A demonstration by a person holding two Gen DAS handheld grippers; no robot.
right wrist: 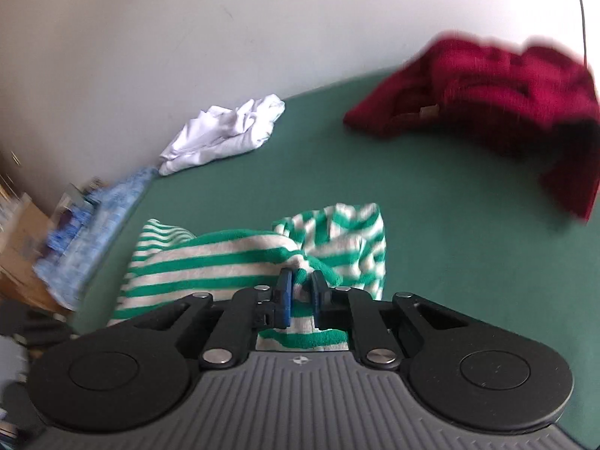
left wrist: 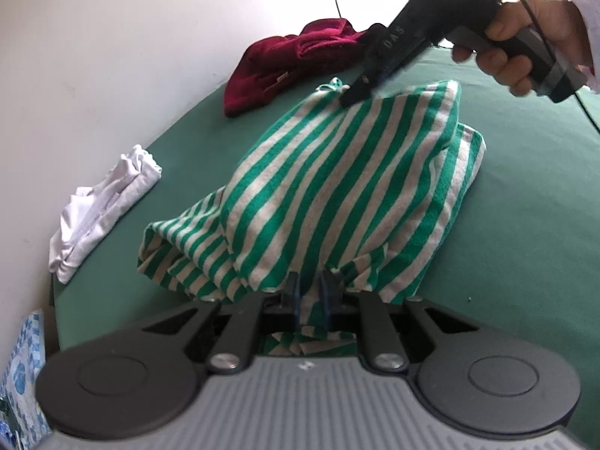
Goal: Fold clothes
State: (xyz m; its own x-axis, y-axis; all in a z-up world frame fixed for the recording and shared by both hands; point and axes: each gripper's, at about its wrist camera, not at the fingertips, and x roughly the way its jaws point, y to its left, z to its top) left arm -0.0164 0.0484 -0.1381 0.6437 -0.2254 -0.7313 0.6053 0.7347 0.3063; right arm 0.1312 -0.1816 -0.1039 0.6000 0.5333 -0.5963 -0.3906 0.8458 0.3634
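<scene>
Nearest me, my left gripper is clamped on the near edge of the green-and-white striped garment, which lies bunched on the green table. At its far edge my right gripper is closed on a pinch of the same cloth. I judge no fold is made yet, and farther off the white garment and the dark red garment lie crumpled, unfolded.
</scene>
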